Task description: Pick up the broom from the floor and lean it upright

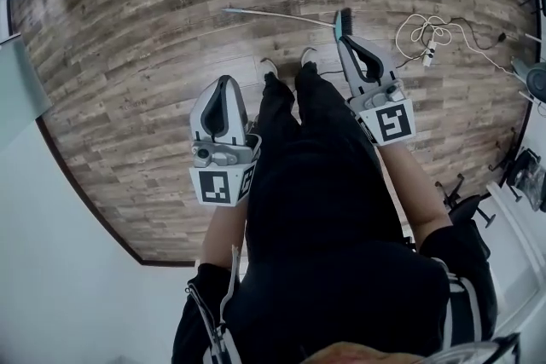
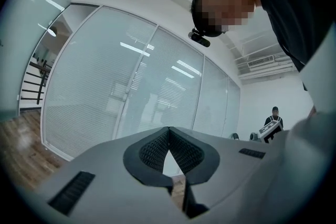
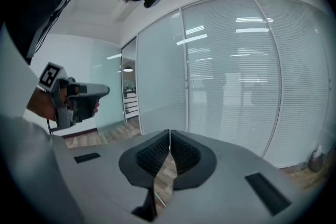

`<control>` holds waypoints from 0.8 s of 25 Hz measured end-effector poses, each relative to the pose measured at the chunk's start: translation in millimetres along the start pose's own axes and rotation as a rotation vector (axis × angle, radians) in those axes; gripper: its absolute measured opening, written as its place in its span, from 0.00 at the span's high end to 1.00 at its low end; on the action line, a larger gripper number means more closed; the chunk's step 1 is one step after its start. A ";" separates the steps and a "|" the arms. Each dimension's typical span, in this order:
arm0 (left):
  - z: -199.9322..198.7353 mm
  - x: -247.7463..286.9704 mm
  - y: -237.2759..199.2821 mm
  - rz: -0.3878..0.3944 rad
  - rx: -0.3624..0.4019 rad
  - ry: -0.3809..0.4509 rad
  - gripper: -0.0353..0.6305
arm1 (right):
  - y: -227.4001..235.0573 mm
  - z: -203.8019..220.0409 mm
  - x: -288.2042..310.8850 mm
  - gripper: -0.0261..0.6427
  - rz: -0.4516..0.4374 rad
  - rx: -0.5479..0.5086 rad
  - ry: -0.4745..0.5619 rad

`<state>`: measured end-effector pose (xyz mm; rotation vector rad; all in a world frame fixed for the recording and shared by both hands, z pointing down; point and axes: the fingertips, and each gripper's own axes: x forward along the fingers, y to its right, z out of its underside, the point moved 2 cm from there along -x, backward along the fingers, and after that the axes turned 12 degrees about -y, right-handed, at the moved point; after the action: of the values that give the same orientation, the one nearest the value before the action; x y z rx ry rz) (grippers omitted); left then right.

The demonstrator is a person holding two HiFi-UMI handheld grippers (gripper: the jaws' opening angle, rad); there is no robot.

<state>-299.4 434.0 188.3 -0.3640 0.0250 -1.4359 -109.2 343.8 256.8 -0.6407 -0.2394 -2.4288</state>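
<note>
Grippers both closed, pads pressed tip to tip, nothing between. Right gripper (image 1: 348, 43) held out low, tilted slightly downward, directly over far-right end of broom (image 1: 281, 17). Left gripper (image 1: 223, 86) level, well apart from it, nearer person's body.

Broom flat on wood floor (image 1: 128, 98), just past person's shoes (image 1: 270, 64). Long axis crosswise to person: thin pale handle pointing left, brush head (image 1: 342, 20) at right. Right hand clearly nearer; likely must open jaws and drop onto handle beside head.
</note>
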 end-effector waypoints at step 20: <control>166.8 90.7 -71.2 -0.116 -0.062 -0.008 0.92 | 33.9 329.4 247.9 0.92 -0.197 -0.192 -0.511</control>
<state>-315.8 378.1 382.6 -0.4278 0.0428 -1.5508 -133.8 292.3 666.5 -1.3821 -0.2866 -2.4493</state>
